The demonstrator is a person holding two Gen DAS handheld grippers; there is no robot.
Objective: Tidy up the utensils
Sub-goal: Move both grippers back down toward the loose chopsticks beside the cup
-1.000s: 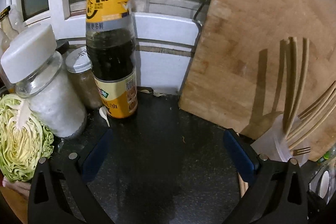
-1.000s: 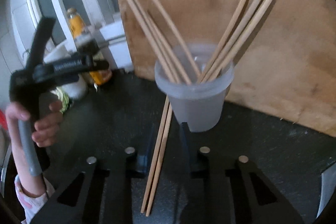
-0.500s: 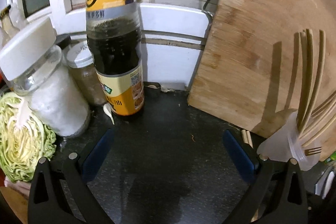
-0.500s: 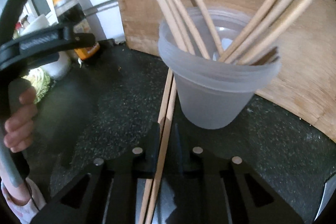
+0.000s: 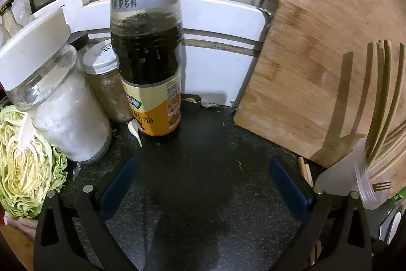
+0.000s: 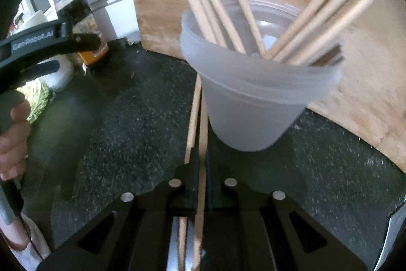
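Observation:
A frosted plastic cup point(image 6: 253, 113) stands on the dark counter and holds several wooden chopsticks point(image 6: 317, 14). Two more chopsticks point(image 6: 200, 123) lie flat on the counter against the cup's left side. My right gripper point(image 6: 201, 169) is down over them, its jaws closing tight with the pads pressing on one chopstick; the other runs just beside the left finger. In the left wrist view my left gripper point(image 5: 203, 184) is open over bare counter, with the cup point(image 5: 355, 174) at its far right. The left gripper point(image 6: 76, 42) also shows in the right wrist view, held by a hand point(image 6: 15, 133).
A wooden cutting board point(image 5: 317, 55) leans on the wall behind the cup. A dark sauce bottle point(image 5: 147, 55), a white-lidded jar point(image 5: 58, 108), a small spice jar point(image 5: 109, 88) and a cut cabbage point(image 5: 22, 174) crowd the left. Open counter point(image 5: 203, 194) lies between.
My right gripper came down and closer to the cup, and its jaws shut on a lying chopstick. The left gripper edged a little nearer the bottle and stayed open.

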